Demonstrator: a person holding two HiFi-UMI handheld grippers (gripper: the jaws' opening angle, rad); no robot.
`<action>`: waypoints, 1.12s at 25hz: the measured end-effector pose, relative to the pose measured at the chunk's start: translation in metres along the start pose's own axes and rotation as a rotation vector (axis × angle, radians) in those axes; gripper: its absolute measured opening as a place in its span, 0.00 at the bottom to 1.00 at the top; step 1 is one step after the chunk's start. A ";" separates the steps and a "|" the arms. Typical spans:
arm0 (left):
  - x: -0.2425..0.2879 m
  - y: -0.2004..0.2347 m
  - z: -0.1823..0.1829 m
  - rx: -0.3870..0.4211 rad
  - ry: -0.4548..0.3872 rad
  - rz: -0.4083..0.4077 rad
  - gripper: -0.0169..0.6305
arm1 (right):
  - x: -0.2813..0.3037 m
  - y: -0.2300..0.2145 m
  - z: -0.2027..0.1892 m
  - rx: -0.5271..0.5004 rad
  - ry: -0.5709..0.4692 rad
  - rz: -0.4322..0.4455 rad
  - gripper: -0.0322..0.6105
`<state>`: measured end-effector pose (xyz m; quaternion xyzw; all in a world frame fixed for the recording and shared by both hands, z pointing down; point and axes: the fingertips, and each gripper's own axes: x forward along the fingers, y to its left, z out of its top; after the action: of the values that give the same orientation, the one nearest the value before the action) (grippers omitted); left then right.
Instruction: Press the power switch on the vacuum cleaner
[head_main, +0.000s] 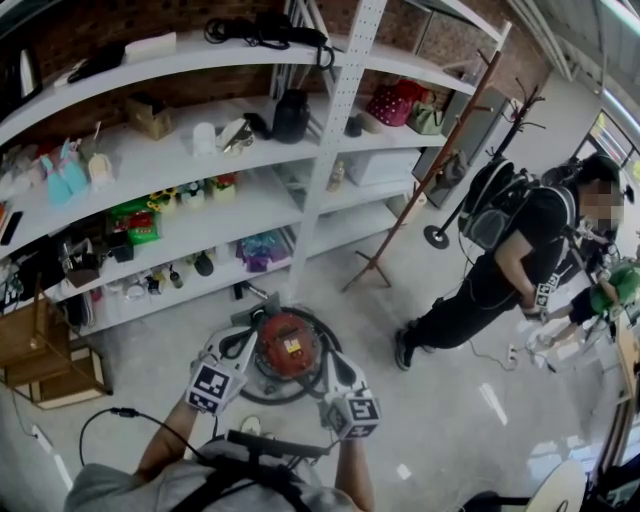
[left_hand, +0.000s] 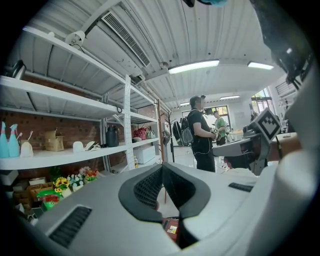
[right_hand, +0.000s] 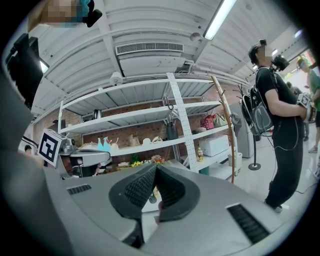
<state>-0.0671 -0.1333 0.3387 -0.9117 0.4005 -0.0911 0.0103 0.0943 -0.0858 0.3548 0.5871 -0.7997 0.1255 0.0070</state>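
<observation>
Vacuum cleaner (head_main: 288, 343): one red canister is sitting on the floor at the foot of the shelving, right in front of the person holding the grippers. Its switch is too small to pick out from above.
Hose (head_main: 262, 392): one dark loop is curling round the canister, partly hidden under the grippers.
Left gripper (left_hand: 161, 167): its two jaws are meeting at the tips with nothing between them. It is hovering at the canister's left side, and I cannot tell whether it is touching. Only a red sliver of the canister is showing below the jaws.
Right gripper (right_hand: 156, 169): its jaws are likewise pressing tip to tip, empty, and it is hanging by the canister's near right edge.
Forearms (head_main: 168, 440): two are showing, and the rest of the holder is cut off at the bottom edge.
Shelving (head_main: 335, 130): one white unit is crowding with small goods, most too small to name, and its left end is running out of view.
Wooden stand (head_main: 430, 170): one is leaning beside the shelving.
Bystander (head_main: 510, 260): one in black, wearing a backpack, is standing well apart on the right.
</observation>
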 end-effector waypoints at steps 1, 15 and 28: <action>0.000 0.001 0.000 0.001 0.000 0.000 0.04 | 0.001 0.000 -0.001 -0.004 -0.001 0.001 0.07; 0.006 0.011 0.001 0.008 -0.003 -0.006 0.04 | 0.005 0.006 0.004 -0.020 0.002 -0.008 0.07; 0.005 0.011 -0.005 0.038 0.013 -0.002 0.04 | 0.008 0.006 0.000 -0.019 0.004 0.012 0.07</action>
<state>-0.0729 -0.1442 0.3436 -0.9111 0.3980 -0.1045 0.0249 0.0866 -0.0913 0.3548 0.5818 -0.8044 0.1191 0.0136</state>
